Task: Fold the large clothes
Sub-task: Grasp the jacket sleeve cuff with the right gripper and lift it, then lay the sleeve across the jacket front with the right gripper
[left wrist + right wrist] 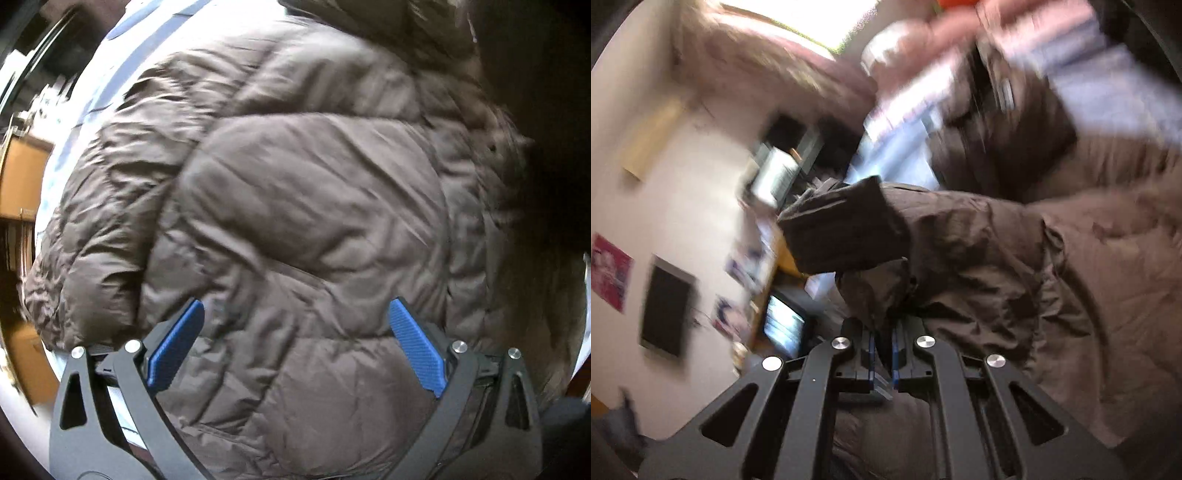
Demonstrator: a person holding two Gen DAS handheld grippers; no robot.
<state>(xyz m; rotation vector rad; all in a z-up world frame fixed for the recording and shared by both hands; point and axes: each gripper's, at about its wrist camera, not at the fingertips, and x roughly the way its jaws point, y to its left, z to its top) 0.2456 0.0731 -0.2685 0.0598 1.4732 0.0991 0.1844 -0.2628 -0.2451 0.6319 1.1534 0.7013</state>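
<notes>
The left tool [295,343] pointed down at a brown quilted puffer jacket [295,192], which filled nearly the whole of its view. Its two blue pads [176,347] stood spread wide apart, one to either side of a padded panel of the jacket. Whether the pads pressed the fabric or only hung just above it could not be told, but nothing was pinched between them. Beyond the jacket's far-left edge from this tool, a pale blue and white sheet [110,74] showed beneath the garment. Further left, past the sheet, stood some wooden furniture [22,177], blurred.

The right tool [882,343] had its pads pressed together on a fold of the same jacket [997,266]. Dark brown fabric rose straight out from between the closed pads. Just ahead of this tool and slightly left, a sleeve ended in a darker ribbed cuff [842,229], which hung free in the air above the pinched fold. The bulk of the jacket spread off to the tool's right and ran under its frame. Ahead and to the right, the pale sheet [897,147] showed again, heavily smeared. To the tool's left was a light wall with a dark framed panel [666,312] and a pink picture [609,271], and a small lit screen [785,325] sat close by the left finger.
</notes>
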